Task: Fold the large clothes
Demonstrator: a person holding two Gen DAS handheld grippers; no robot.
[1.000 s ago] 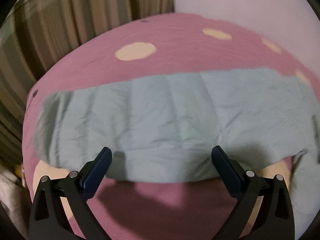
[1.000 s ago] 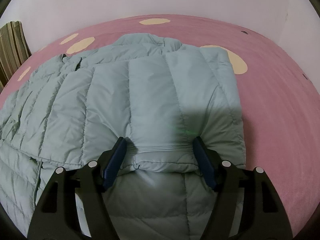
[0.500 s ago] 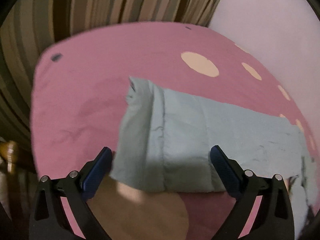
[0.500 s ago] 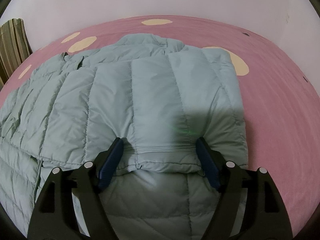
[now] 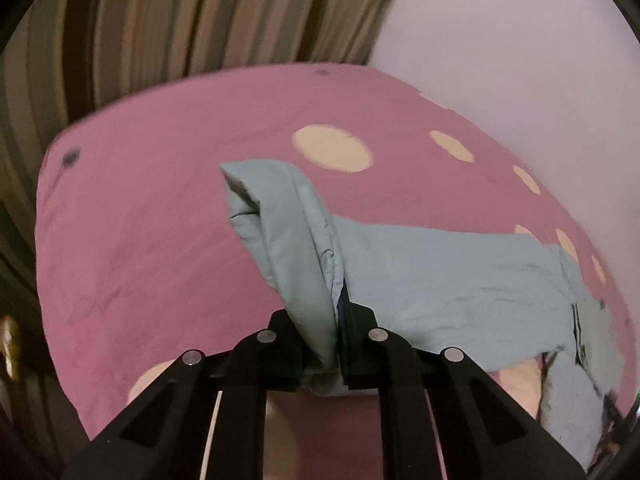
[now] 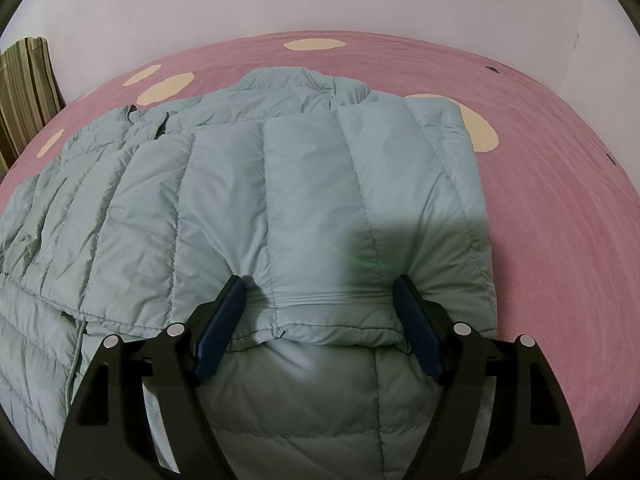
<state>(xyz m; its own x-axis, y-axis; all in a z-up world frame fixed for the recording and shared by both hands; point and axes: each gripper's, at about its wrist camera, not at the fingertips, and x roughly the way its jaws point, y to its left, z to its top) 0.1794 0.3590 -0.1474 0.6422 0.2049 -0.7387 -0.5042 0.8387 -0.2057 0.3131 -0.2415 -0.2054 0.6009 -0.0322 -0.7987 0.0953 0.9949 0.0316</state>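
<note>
On the pink spotted bedsheet (image 6: 560, 208) lies the pale blue puffer jacket (image 6: 280, 184), its sleeve end (image 5: 304, 264) pinched tight in the left gripper (image 5: 334, 320), while the right gripper (image 6: 320, 312), jaws wide apart, straddles a folded-over edge.

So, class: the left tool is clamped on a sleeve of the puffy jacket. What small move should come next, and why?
Probably carry the sleeve across toward the jacket body. The left tool is shut on it with the cuff end raised off the pink bedsheet, while the right tool is open, pressing on the other sleeve, already folded across the body.
</note>
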